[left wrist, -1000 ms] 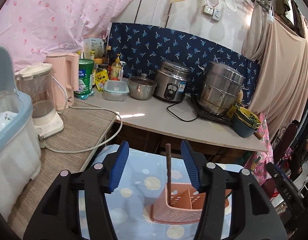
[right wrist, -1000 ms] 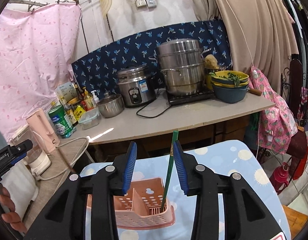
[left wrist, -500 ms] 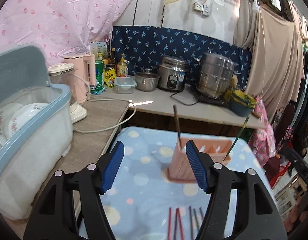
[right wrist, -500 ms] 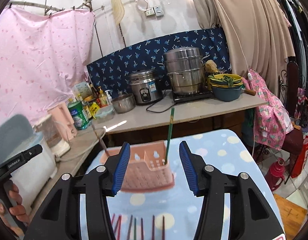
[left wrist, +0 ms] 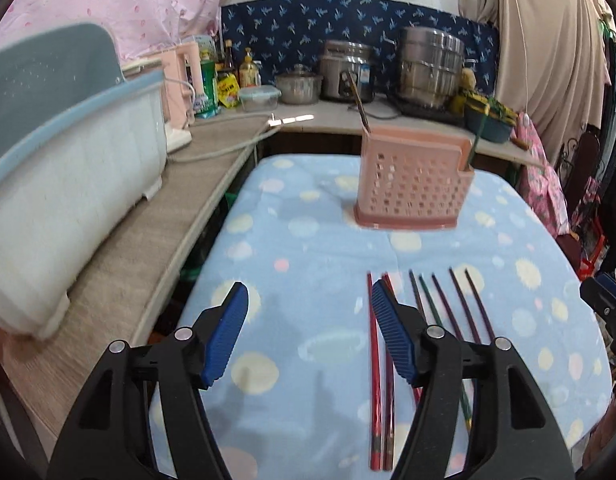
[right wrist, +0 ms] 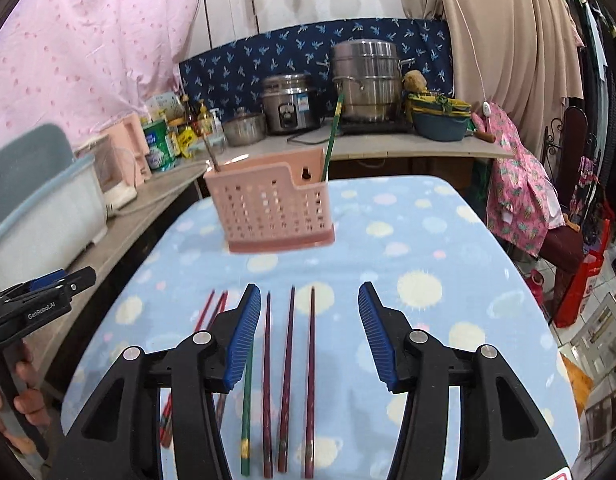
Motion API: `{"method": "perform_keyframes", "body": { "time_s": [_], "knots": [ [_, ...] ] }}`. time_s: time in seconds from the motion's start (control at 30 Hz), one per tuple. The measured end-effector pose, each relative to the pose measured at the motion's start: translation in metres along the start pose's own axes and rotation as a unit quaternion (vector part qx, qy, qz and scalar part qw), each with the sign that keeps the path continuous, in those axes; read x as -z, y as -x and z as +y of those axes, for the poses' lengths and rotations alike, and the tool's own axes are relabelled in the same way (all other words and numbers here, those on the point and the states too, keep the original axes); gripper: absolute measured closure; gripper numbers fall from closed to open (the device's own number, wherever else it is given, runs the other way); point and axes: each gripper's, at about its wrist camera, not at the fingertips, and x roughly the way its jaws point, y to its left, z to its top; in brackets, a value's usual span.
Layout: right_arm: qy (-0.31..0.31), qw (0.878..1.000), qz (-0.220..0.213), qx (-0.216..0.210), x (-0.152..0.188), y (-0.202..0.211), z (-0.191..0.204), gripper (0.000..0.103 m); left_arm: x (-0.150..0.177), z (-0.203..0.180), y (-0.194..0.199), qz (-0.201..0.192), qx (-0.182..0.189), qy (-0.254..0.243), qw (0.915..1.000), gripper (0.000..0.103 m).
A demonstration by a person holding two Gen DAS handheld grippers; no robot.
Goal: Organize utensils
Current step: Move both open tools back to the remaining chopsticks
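Note:
A pink perforated utensil holder [left wrist: 412, 184] [right wrist: 271, 212] stands upright on the blue spotted cloth. A brown chopstick [left wrist: 358, 98] leans in its left end and a green chopstick [right wrist: 332, 136] in its right end. Several loose chopsticks lie side by side on the near cloth: red ones [left wrist: 374, 360], a green one [right wrist: 247, 400] and dark purple ones [right wrist: 285, 360]. My left gripper [left wrist: 308, 300] hangs open over the cloth just left of the red pair, holding nothing. My right gripper [right wrist: 308, 292] is open above the purple chopsticks, apart from them.
A white tub with a blue rim [left wrist: 67, 168] sits on the wooden counter at left. Behind the table a counter carries a rice cooker [right wrist: 289, 104], a steel steamer [right wrist: 366, 80], bottles and bowls. A hand holds the left gripper [right wrist: 39, 296] at the table's left edge.
Both grippers have drawn back from the holder and sunk toward the loose chopsticks on the cloth. Their jaws stand wider. The brown and green chopsticks stay in the holder.

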Motion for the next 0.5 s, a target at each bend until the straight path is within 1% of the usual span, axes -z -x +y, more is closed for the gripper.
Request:
{"method": "perform_keyframes", "body": {
  "time_s": [0.13,0.27,0.5],
  "knots": [
    [0.007,1.0,0.018,0.008,0.031,-0.001,0.006,0.054,0.028,-0.011,-0.002,0.016,-0.002,-0.02,0.9997,0.042],
    [-0.001,0.999,0.045,0.008,0.057,-0.007,0.005,0.056,0.049,-0.016,-0.003,0.031,0.0,-0.026,0.9992,0.042],
    [-0.005,0.997,0.072,0.025,0.087,-0.017,0.0,0.058,0.077,-0.023,-0.01,0.052,0.0,-0.029,0.9982,0.042]
  ]
}}
